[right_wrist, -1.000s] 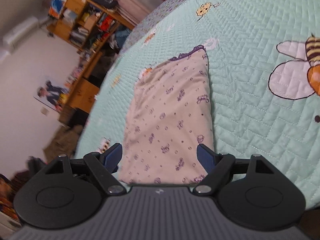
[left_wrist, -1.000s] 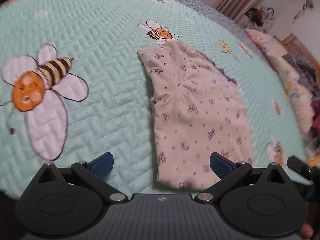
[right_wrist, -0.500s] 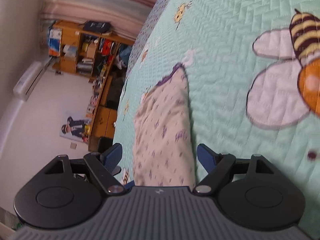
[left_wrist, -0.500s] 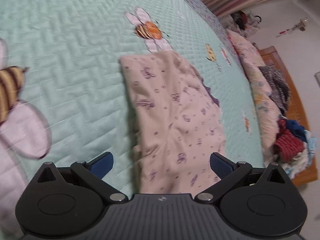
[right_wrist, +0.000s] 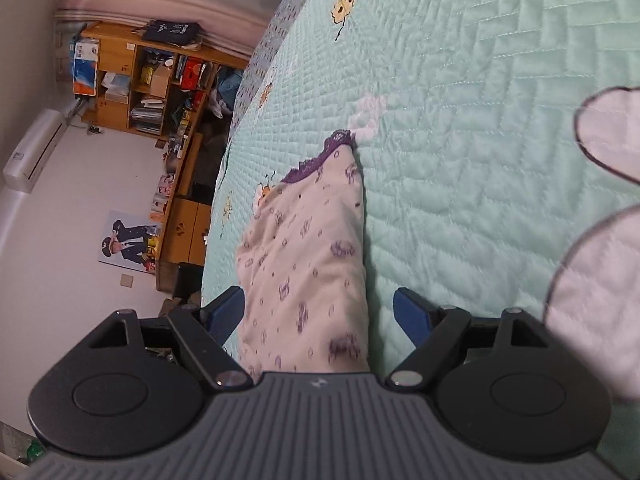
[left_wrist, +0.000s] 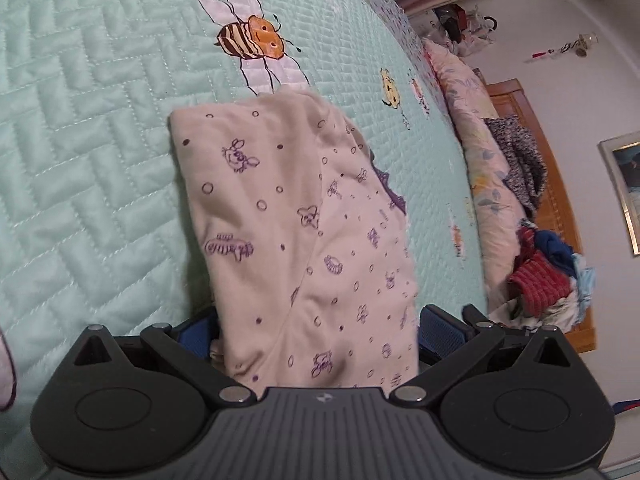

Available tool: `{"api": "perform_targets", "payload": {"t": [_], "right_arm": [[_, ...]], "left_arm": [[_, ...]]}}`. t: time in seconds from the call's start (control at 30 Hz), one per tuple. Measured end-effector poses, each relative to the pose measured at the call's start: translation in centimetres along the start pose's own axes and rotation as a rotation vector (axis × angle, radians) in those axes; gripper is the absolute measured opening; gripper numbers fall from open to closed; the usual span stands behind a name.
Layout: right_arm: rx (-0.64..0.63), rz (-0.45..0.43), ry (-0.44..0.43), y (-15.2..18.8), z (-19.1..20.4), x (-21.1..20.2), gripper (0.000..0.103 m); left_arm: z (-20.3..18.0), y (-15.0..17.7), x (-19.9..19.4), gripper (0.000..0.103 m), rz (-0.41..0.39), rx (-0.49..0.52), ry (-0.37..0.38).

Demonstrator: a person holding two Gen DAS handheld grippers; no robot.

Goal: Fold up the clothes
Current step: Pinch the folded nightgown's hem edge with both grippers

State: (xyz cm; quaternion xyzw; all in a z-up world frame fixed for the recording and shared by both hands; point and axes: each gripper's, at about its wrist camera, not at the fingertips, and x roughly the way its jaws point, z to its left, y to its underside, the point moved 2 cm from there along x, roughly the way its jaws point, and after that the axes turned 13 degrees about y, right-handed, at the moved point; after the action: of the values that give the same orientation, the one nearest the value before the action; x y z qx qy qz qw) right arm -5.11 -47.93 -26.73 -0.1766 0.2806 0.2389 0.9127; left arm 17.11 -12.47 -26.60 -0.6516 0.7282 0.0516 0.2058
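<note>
A folded cream garment with small purple prints and purple lace trim lies on the mint quilted bedspread; it shows in the left wrist view (left_wrist: 296,220) and the right wrist view (right_wrist: 308,248). My left gripper (left_wrist: 316,332) is open, its blue pads either side of the garment's near end, the cloth bunched between them. My right gripper (right_wrist: 320,312) is open and straddles the garment's other near end, with a gap on each side.
The bedspread (left_wrist: 80,140) carries bee appliqués (left_wrist: 252,40). A pillow (left_wrist: 476,160) and a pile of clothes (left_wrist: 548,280) lie along the wooden headboard. A cluttered wooden bookshelf (right_wrist: 140,84) stands past the bed's edge.
Both grippers have come down and forward onto the garment, so that each near end now lies between the open fingers. The garment looks larger and closer in both views.
</note>
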Motion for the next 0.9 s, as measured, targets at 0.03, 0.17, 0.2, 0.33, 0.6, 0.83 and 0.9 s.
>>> {"api": "perform_targets", "payload": {"t": [0.03, 0.17, 0.2, 0.33, 0.6, 0.83, 0.9], "right_arm": [[0.000, 0.006, -0.006, -0.4, 0.0, 0.1, 0.082], [-0.007, 0.052, -0.012, -2.1, 0.1, 1.3, 0.082], [-0.008, 0.064, -0.012, -2.5, 0.2, 1.7, 0.083], [-0.035, 0.114, -0.021, -3.9, 1.4, 3.5, 0.086], [-0.095, 0.136, -0.047, -3.6, 3.2, 4.5, 0.083], [-0.105, 0.109, 0.045, -3.0, 2.2, 3.8, 0.030], [-0.108, 0.104, 0.059, -2.9, 1.8, 3.5, 0.033]], "left_arm": [[0.3, -0.3, 0.0, 0.102, 0.004, -0.011, 0.015], [0.7, -1.8, 1.1, 0.102, 0.023, -0.020, 0.028], [0.6, -2.2, 1.5, 0.102, 0.025, -0.014, 0.025], [0.6, -3.2, 2.5, 0.102, -0.003, -0.007, 0.053], [0.2, -3.5, 3.6, 0.102, 0.078, 0.018, 0.147], [0.5, -3.5, 3.9, 0.100, 0.093, 0.024, 0.146], [0.5, -3.5, 3.9, 0.097, 0.102, 0.018, 0.136]]}}
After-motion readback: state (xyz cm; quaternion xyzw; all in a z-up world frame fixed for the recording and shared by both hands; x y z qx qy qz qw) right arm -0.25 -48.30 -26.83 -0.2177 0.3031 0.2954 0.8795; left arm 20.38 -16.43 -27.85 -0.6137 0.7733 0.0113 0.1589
